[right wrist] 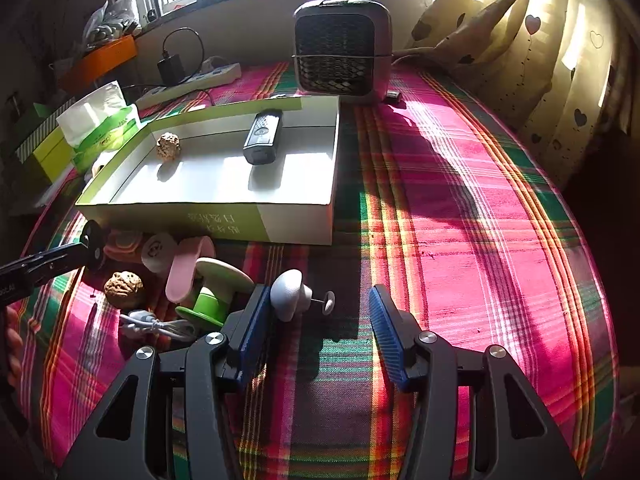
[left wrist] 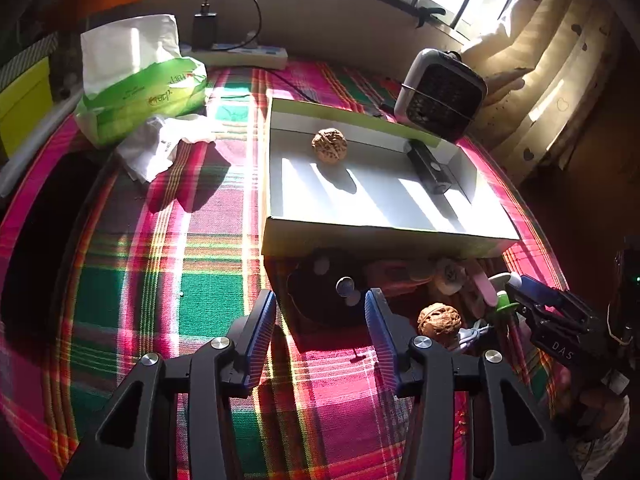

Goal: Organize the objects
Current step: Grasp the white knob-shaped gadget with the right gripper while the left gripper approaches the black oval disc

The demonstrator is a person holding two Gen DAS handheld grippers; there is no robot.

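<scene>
A shallow white box (left wrist: 384,236) stands on the plaid cloth, with a walnut (left wrist: 329,145) and a dark remote-like device (left wrist: 428,166) inside. In front of it lie a second walnut (left wrist: 439,322), a pink piece (right wrist: 186,268), a green and white spool (right wrist: 212,296), a white cable (right wrist: 152,326) and a black round object (left wrist: 316,300). My left gripper (left wrist: 320,296) is open over that black object, its pads clear of it. My right gripper (right wrist: 318,292) is open; a white mushroom-shaped piece (right wrist: 288,294) with a pin lies between its jaws, beside the left finger. The right gripper (left wrist: 520,296) also shows in the left wrist view.
A green tissue pack (left wrist: 140,80) and crumpled tissue (left wrist: 152,152) sit left of the box. A small grey fan (right wrist: 342,48) stands behind it, with a power strip (right wrist: 192,80) and charger by the wall. A curtain (right wrist: 540,60) hangs at the right.
</scene>
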